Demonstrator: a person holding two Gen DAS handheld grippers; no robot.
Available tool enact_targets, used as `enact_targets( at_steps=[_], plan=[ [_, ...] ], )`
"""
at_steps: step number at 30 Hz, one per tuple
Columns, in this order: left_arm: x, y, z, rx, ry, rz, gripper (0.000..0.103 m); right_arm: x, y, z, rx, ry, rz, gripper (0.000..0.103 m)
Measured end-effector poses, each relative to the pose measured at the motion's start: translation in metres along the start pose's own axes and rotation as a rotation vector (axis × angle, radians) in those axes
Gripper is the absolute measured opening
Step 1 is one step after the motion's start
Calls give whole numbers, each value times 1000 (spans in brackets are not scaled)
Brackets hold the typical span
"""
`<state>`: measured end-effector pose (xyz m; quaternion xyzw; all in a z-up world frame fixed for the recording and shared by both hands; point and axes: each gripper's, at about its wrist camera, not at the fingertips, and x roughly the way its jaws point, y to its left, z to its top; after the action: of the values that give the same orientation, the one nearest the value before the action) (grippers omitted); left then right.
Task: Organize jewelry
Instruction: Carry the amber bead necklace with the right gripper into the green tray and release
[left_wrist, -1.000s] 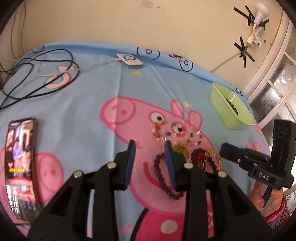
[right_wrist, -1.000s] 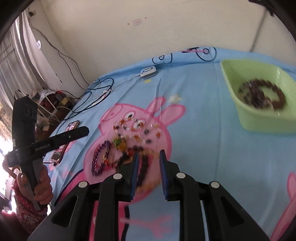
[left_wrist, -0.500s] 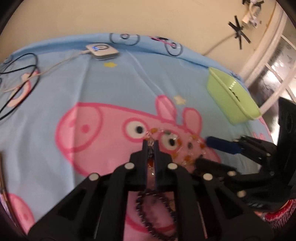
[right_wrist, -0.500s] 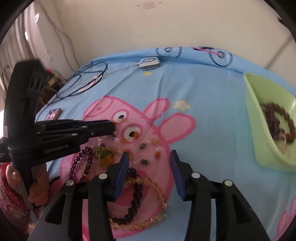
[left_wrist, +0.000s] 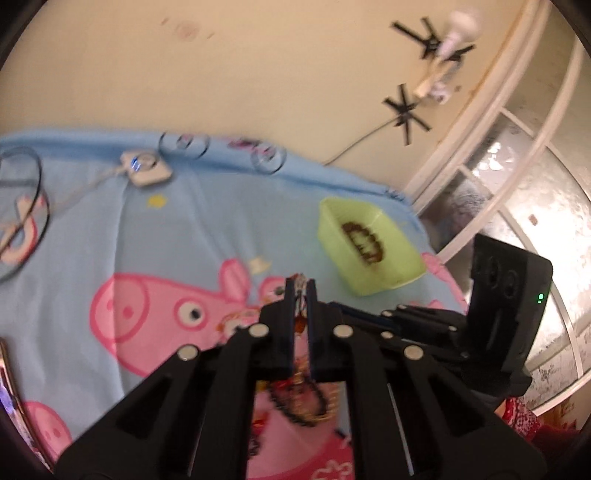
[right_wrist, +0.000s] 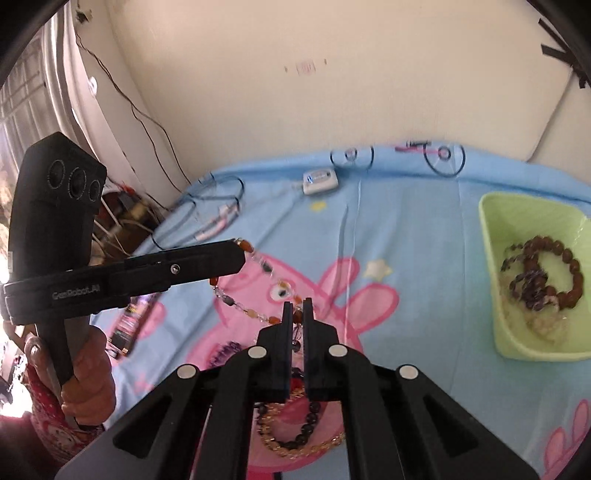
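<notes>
Both jaws clamped shut on beaded necklace (right_wrist: 255, 291), slung between left gripper (right_wrist: 242, 254) and right gripper (right_wrist: 297, 308); next, carry to green tray (right_wrist: 491, 266) beyond right jaws, release.

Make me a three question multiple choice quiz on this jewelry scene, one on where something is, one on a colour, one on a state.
1. Where is the brown beaded bracelet?
A. inside the light green plastic bin
B. on the phone
C. on the wall

2. What colour is the blanket's background?
A. yellow
B. light blue
C. black

3. How is the long chain necklace of orange and dark stones held?
A. lying loose
B. by one gripper
C. pinched by both the left gripper and the right gripper

Answers: 1 A, it lies in the bin; 2 B, blue surrounds the pink pig; 3 C, it is strung between both closed tips.
</notes>
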<state>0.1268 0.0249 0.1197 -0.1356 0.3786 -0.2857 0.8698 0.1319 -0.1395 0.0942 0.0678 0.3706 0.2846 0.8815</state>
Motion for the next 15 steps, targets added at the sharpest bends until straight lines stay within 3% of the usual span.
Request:
enact_targets(
  at_steps=[8, 15],
  plan=[
    [-16, -47, 29, 84, -47, -24, 5, -55, 5, 25, -10, -139, 19, 0],
    [-33, -107, 76, 190, -121, -55, 5, -99, -5, 45, 8, -235, 7, 0]
  ],
)
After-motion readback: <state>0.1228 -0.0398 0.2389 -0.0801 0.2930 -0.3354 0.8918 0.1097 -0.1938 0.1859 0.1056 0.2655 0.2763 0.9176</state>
